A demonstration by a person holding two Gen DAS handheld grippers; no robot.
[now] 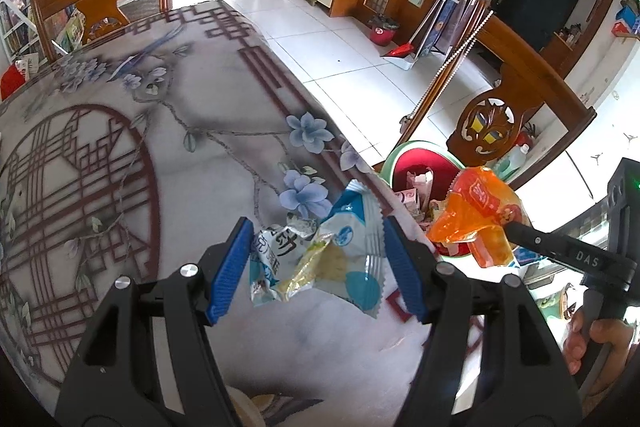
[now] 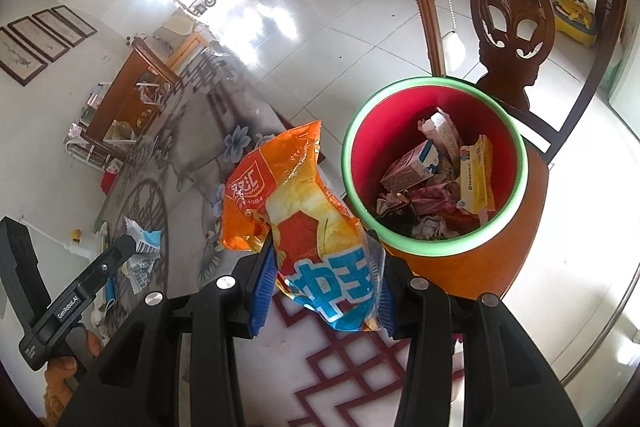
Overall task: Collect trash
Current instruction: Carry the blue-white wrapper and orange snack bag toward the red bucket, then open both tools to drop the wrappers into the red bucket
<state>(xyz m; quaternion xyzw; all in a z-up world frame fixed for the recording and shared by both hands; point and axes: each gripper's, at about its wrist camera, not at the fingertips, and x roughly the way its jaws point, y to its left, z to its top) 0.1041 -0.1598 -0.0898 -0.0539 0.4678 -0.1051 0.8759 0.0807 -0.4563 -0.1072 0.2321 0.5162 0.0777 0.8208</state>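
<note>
Left wrist view. We see the left gripper (image 1: pixel 318 269) clenched on a crumpled blue-and-white wrapper (image 1: pixel 320 251), which spans the gap between the two blue pads (image 1: pixel 230 271) and hangs clear above the table (image 1: pixel 120 167). The table carries a cloth printed with blue flowers and red lattice. To the right, past the table's edge, stands the trash bin (image 1: pixel 394 163), red inside with a green rim, already holding paper scraps. Between the bin and the lens we see the orange bag (image 1: pixel 480 215), gripped by the black finger of the right gripper (image 1: pixel 520 231); it covers part of the bin's mouth. A hand (image 1: pixel 592 343) holds that tool at the right edge. A carved wooden chair (image 1: pixel 516 107) stands behind the bin, a second chair (image 1: pixel 100 3) at the table's far end.

Right wrist view. We see the right gripper (image 2: pixel 324 291) grasping the orange bag (image 2: pixel 296 211), with blue lettering at its lower end, pinched between the blue pads (image 2: pixel 264 287). The bag stands up out of the jaws, just left of the trash bin (image 2: pixel 436 247), whose rim is close beside it. The bin sits on the chair (image 2: pixel 512 27) seat and holds a small carton, a yellow packet and crumpled paper. At the left, the left gripper (image 2: pixel 128 247) carries the blue-and-white wrapper (image 2: pixel 142 247) above the table (image 2: pixel 192 155).
</note>
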